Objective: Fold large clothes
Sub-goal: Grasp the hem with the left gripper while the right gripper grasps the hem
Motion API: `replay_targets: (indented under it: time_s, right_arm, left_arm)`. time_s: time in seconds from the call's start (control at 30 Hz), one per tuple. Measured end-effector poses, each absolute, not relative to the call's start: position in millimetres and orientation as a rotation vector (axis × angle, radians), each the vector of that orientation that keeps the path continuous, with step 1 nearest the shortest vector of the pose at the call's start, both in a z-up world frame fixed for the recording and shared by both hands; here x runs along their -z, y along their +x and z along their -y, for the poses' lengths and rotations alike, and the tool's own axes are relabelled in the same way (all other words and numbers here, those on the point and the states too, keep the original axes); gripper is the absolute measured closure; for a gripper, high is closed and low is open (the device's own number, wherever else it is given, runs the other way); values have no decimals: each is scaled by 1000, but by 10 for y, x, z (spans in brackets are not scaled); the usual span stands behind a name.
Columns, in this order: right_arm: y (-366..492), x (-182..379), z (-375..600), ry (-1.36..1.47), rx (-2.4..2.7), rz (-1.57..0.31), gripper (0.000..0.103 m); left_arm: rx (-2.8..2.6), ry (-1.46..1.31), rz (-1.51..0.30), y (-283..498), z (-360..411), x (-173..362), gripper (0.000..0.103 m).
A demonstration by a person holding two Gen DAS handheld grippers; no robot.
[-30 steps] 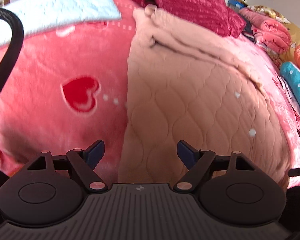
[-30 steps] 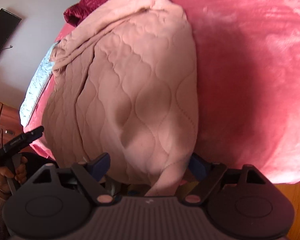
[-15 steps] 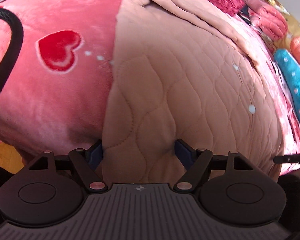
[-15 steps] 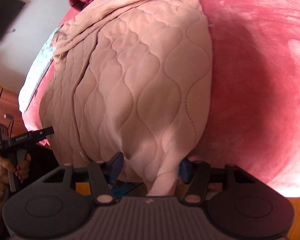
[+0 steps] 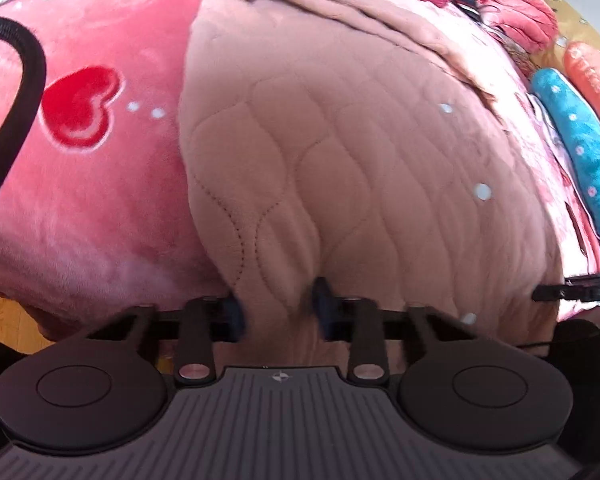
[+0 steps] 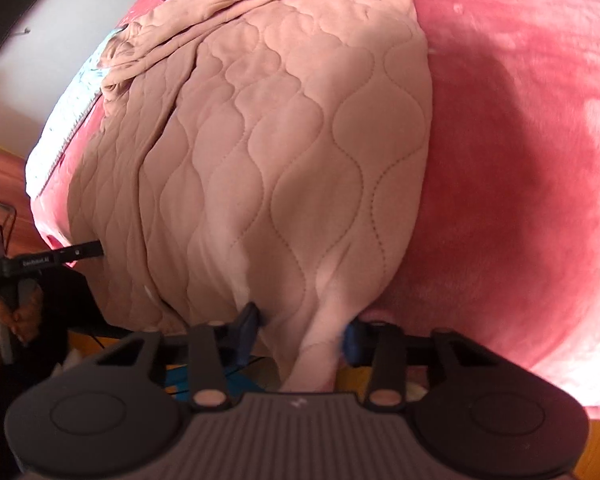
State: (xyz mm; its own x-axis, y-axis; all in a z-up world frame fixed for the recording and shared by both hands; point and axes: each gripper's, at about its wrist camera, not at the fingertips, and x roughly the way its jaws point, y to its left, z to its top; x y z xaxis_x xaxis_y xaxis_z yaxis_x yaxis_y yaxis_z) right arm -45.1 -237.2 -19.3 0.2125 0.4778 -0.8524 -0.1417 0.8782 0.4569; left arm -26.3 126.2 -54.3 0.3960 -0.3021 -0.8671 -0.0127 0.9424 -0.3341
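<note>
A second ago both tools stood spread over the near hem of the quilted pink garment (image 5: 360, 168); now the left tool (image 5: 278, 306) is closing on a bunched fold at the hem's left corner, at 6 o'clock in its view; the right tool (image 6: 300, 330) is closing on the right corner, fabric pinched up between its blue pads (image 6: 247, 326); the garment lies spread on the bed's red blanket (image 6: 520, 160), its far end toward 12 o'clock; with both corners caught, the hem looks ready to be lifted and carried over for a fold.
</note>
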Motion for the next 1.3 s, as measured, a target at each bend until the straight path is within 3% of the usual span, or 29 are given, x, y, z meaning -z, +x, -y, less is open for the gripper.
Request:
replay_targets:
  time_s: [0.13,0.33,0.8,1.1,1.3]
  right_arm:
    - [-509,104,2395,312,-456,-1244,83]
    - [-539,-64,2534,522,-511,-1144,85]
    - [-53,-604,2802,931,-587,-658,92]
    - [740,-660,2916,1075,-471,-451,92]
    - [1205,-371,2867,1134,-359,-434,92]
  left_arm:
    - [217,-341,-1154,-243,-1284,461,88]
    - [272,-485,-1106,-232,-1448,259,92]
    - [290,-896,-813,550,-1770,-340,94]
    - [135,-1076,-727,1194,-1825,-204,93]
    - [49,-1143,-754,1530,-1855,87,93]
